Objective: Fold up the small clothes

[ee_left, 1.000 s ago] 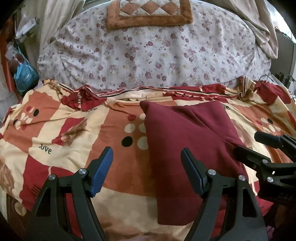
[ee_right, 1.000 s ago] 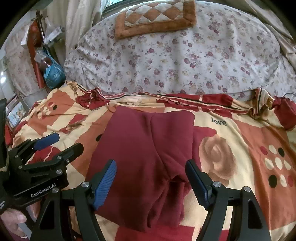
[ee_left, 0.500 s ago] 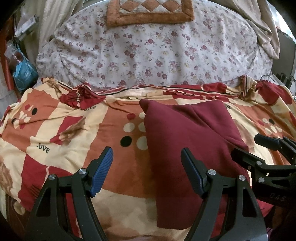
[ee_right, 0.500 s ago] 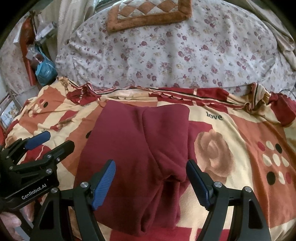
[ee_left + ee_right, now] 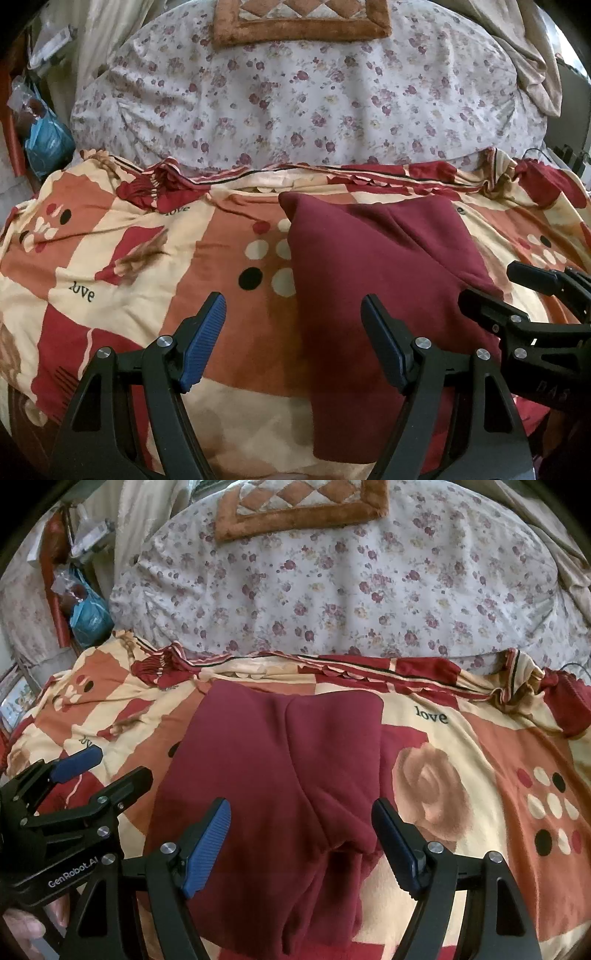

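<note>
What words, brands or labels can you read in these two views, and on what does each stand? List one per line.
"love": printed on the patterned quilt, right of the dark red garment.
"love": on the same quilt's left side, left wrist view.
"GenRobot.AI": on the body of the left gripper.
Faint letters on the right gripper's body: too dim to read.
A partly creased word near the quilt's far edge: not fully legible.

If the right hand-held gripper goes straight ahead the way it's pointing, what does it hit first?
Likely the maroon garment: the open right hand-held gripper points at it, though height above it is unclear.
</note>
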Motion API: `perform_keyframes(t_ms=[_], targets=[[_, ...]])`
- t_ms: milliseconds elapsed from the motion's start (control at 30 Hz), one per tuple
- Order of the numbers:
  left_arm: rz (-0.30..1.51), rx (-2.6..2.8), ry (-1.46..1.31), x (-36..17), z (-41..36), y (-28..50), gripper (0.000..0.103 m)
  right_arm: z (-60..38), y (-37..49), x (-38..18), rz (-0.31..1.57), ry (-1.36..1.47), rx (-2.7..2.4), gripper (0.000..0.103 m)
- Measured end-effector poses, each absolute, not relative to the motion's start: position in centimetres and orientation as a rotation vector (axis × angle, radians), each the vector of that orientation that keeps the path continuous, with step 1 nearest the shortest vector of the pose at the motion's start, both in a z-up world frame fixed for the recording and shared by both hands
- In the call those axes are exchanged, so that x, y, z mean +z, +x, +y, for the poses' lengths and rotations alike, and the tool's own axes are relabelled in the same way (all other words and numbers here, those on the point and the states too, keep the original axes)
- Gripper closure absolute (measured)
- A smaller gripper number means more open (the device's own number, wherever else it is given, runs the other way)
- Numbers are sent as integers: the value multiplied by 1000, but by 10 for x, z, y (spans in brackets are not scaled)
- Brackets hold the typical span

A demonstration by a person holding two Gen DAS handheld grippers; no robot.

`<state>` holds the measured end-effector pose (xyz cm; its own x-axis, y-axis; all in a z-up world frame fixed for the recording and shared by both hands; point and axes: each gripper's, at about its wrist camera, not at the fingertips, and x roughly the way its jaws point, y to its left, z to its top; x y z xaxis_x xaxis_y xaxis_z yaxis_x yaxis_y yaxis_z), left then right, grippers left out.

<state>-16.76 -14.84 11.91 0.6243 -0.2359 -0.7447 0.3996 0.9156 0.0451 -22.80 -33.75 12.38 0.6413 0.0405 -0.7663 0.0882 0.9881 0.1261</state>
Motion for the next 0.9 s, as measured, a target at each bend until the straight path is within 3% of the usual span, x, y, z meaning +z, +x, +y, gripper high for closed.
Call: perform_keyframes(t_ms=[900], targets=[[838,-345,182,114,-149,-158,27,-343,-215,116,910,176,-51,26]])
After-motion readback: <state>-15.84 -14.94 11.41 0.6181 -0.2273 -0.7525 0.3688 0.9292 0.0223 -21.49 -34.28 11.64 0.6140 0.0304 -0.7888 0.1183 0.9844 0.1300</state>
